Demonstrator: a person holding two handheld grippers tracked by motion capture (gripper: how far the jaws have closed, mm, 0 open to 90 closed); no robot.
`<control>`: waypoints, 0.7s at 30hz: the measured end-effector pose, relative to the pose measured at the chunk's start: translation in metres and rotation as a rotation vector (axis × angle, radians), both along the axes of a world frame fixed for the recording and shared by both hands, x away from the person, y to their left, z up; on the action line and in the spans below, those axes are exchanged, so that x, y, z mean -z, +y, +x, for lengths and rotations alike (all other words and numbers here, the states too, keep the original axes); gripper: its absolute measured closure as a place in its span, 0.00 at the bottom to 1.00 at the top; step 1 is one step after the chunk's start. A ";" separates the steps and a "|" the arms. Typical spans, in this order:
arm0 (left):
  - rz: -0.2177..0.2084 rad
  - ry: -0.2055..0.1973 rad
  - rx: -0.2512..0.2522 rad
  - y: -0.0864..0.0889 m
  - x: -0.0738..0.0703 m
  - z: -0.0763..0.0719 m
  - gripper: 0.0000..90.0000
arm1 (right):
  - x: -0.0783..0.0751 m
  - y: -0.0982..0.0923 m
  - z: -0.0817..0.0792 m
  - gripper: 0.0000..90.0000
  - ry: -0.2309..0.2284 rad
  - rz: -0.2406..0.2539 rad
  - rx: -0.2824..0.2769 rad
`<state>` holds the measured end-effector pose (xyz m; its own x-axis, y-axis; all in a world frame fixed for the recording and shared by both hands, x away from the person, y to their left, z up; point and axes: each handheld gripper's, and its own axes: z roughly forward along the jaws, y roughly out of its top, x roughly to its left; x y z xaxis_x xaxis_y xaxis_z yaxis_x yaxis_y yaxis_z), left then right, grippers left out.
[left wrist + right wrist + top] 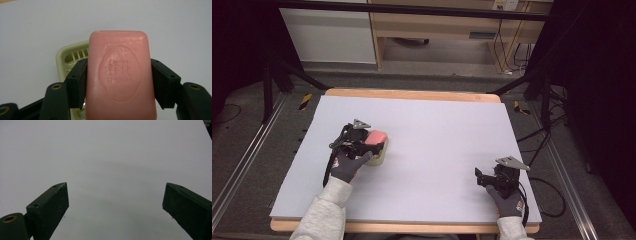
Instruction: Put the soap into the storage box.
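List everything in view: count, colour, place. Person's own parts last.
soap: 1, pink, stamped bar, clamped in the left hand-held gripper, above the dish
dish: 1, pale yellow-green, slotted, on the board's left half
board: 1, light grey, covering the table
table: 1, wooden, edges showing around the board
left hand-held gripper: 1, black, shut on the soap
right hand-held gripper: 1, black, jaws wide apart, holding nothing, near the board's right front
gloves: 2, dark grey, on the person's hands
sleeves: 2, light grey, bottom of the high view

Waxy smooth pink soap (pixel 121 77); glossy cream plastic dish (pixel 67 56); matt table sheet (pixel 437 145)
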<state>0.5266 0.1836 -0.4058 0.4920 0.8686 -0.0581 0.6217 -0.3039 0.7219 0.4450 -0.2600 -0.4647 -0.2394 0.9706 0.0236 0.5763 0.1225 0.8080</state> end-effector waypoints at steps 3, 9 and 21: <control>0.001 0.002 -0.008 0.001 0.002 0.003 0.41 | 0.000 0.000 0.000 0.08 -0.001 -0.005 -0.003; 0.006 0.003 -0.021 0.004 0.004 0.007 0.41 | 0.000 0.000 0.000 0.08 -0.001 -0.006 -0.004; 0.019 0.015 -0.054 0.005 0.014 0.017 0.41 | 0.001 0.002 0.001 0.08 0.004 -0.004 -0.003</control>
